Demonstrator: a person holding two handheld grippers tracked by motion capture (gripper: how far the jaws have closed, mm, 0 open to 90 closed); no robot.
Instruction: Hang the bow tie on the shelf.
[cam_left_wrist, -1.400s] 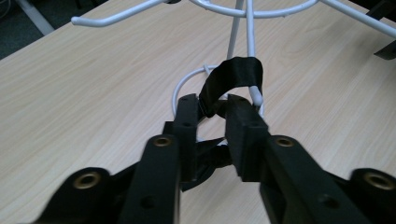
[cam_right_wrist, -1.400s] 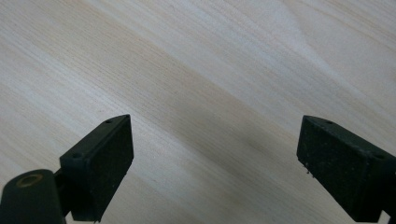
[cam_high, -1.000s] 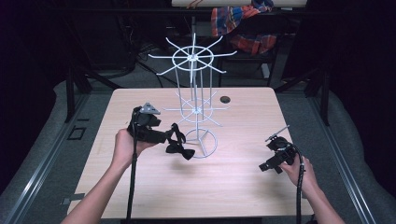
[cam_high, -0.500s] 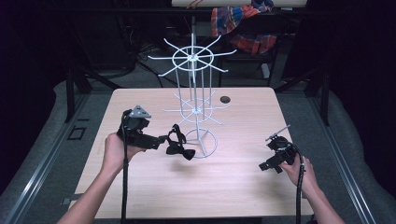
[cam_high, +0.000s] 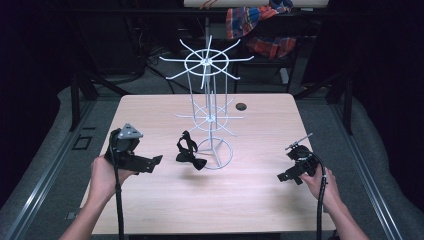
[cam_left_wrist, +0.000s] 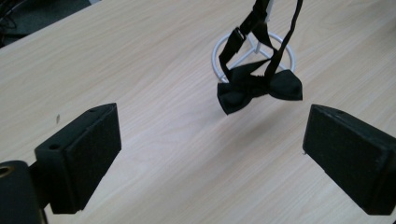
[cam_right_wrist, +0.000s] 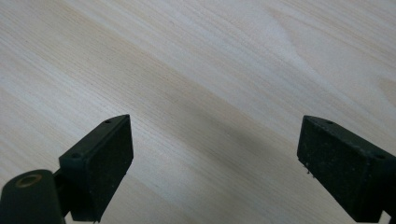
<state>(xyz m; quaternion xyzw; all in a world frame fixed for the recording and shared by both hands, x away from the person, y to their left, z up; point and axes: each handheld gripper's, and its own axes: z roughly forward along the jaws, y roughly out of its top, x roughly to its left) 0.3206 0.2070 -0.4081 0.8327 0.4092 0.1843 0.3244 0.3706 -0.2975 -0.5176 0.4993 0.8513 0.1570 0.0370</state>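
A black bow tie (cam_high: 190, 157) with its strap hangs from a low arm of the white wire rack (cam_high: 209, 119), its bow just above the table beside the rack's ring base. In the left gripper view the bow tie (cam_left_wrist: 259, 88) hangs ahead of the jaws. My left gripper (cam_high: 155, 161) is open, a short way left of the tie, with nothing between its jaws. My right gripper (cam_high: 283, 176) is open near the table's right side, and its own view looks down on bare wood with its jaws wide apart.
The wooden table (cam_high: 150, 210) has a small dark round hole (cam_high: 241, 106) behind the rack. The rack's upper spokes (cam_high: 206, 62) spread wide above the table. Checked cloth (cam_high: 262, 30) lies on a chair beyond the far edge.
My left gripper has drawn back to the left, away from the bow tie, which now hangs free from the rack. The right gripper has stayed where it was.
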